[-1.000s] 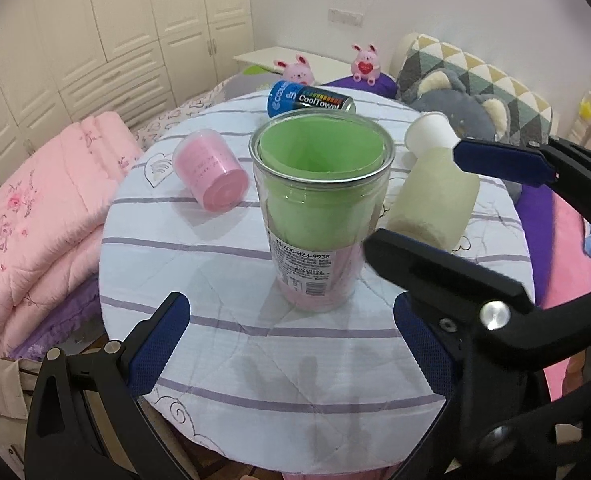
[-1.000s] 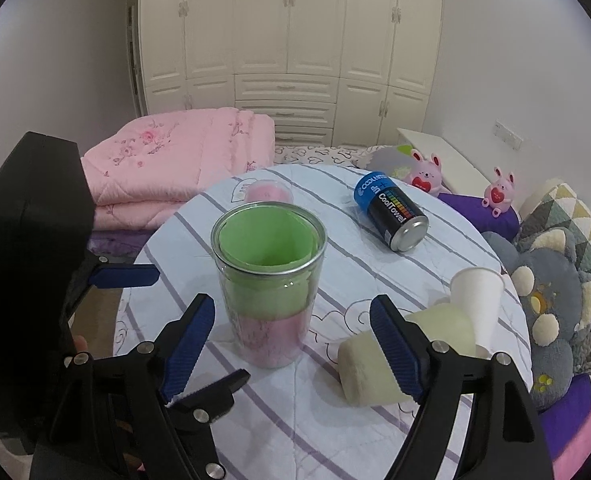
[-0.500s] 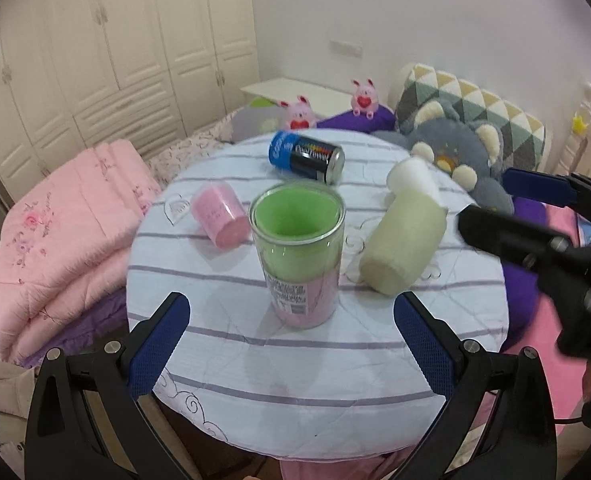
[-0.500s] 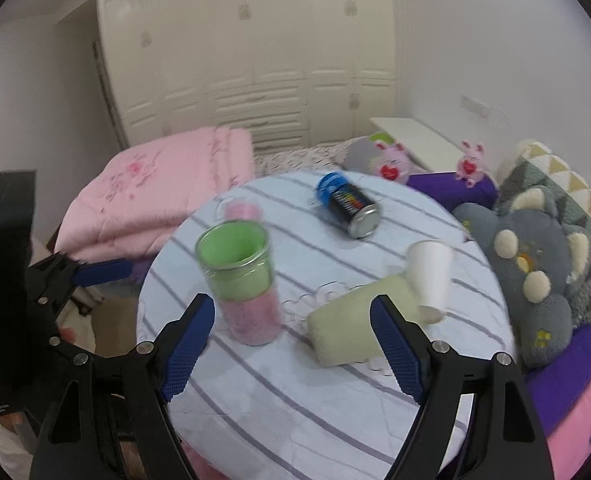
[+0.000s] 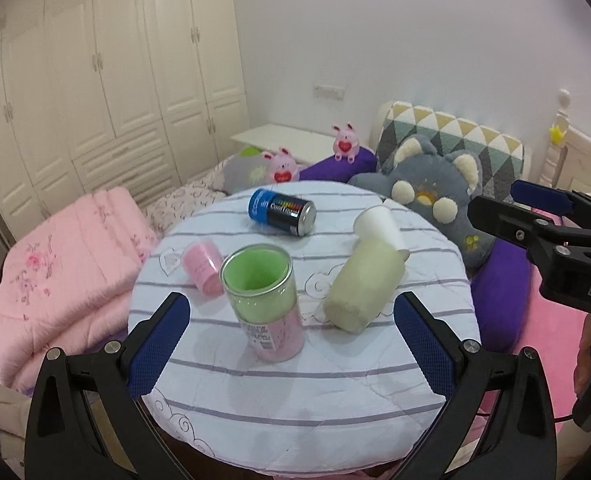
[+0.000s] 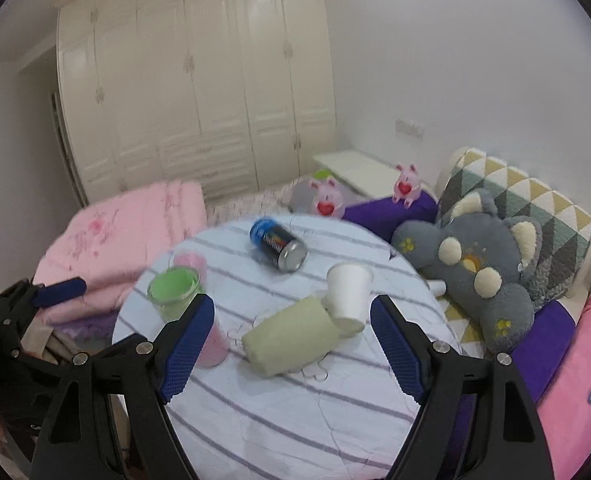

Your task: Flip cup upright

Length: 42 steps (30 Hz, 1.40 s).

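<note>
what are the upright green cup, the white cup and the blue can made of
Green cup: seemingly clear glossy plastic or glass; a green and pink lining shows through the wall.
White cup: matte, likely foam or paper; no shine.
Blue can: probably metal; its end looks silvery and reflective.

A: Soft, even indoor light in both views, a bit dim, with black fisheye corners.

B: Glare?

A: Pale sheen on the wardrobe doors [image 6: 199, 80]. The doors bow at the edges.

B: Sharpness?

A: Right view is smeared, the can [image 6: 278, 244] blurry. Left view is crisper, with faint shadows on the table [image 5: 307, 412].
</note>
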Available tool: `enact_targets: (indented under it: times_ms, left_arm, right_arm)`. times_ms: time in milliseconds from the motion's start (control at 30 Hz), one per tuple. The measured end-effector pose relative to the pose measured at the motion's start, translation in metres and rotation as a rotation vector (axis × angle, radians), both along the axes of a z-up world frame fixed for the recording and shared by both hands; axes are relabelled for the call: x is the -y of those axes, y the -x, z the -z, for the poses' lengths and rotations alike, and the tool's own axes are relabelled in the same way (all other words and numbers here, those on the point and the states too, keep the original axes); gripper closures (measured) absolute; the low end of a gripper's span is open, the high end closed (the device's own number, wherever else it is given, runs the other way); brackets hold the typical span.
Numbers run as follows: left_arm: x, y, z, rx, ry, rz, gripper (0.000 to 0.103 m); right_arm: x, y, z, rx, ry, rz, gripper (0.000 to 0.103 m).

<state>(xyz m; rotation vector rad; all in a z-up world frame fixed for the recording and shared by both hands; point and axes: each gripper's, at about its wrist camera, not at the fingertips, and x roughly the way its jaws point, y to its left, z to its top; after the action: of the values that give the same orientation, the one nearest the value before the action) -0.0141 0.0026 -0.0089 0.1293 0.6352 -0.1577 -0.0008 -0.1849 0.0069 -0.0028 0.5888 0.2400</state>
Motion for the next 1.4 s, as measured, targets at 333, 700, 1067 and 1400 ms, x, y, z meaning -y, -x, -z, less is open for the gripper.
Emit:
enact_targets:
  times_ms: [333, 700, 1067, 1400]
  left_arm:
    - [-0.004, 0.011, -0.011, 0.072, 0.033, -0.039, 0.000]
    - [-0.008, 0.018, -0.014, 0.095, 0.062, -0.050, 0.000]
    - [-0.009, 0.011, -0.009, 0.082, 0.085, -0.033, 0.000]
    - [-0.006, 0.009, -0.004, 0.103, 0.087, -0.042, 0.000]
  right_arm:
    - [0.004, 0.014, -0.005, 0.062, 0.035, 0.058, 0.021]
    - [-0.006, 0.020, -0.001, 0.057, 0.045, 0.035, 0.021]
    - [-0.008, 0.019, 0.003, 0.053, 0.047, 0.041, 0.021]
    - [-0.009, 0.018, 0.003, 0.081, 0.044, 0.046, 0.021]
